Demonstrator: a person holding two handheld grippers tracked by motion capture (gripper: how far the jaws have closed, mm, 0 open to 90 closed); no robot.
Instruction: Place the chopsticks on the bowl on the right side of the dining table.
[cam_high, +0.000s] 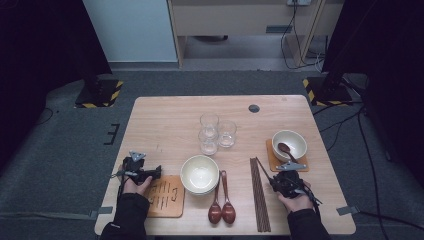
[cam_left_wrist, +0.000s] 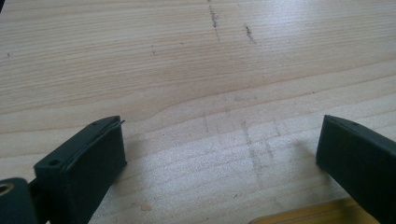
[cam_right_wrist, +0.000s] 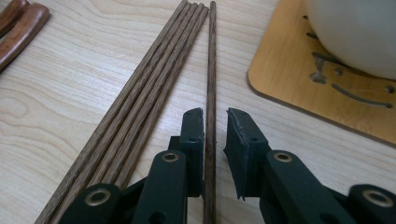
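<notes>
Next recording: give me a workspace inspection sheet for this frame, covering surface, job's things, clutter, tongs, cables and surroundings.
Surface: light wooden table, faint scuff marks.
Job's things: single dark wooden chopstick lies apart from the bundle of dark wooden chopsticks, beside the tan wooden trivet under a white bowl.
Clutter: three clear glasses, stacked cream bowls, two brown spoons, second trivet.
Tongs: right tongs straddle the single chopstick, slight gap on one side; left tongs wide open over bare table.
Cables: black cables on floor at right.
Surroundings: grey carpet, striped stand bases.

Recording lab: camera-stand bases (cam_high: 99, 93) with hazard tape, trailing floor cables (cam_high: 345, 122).
</notes>
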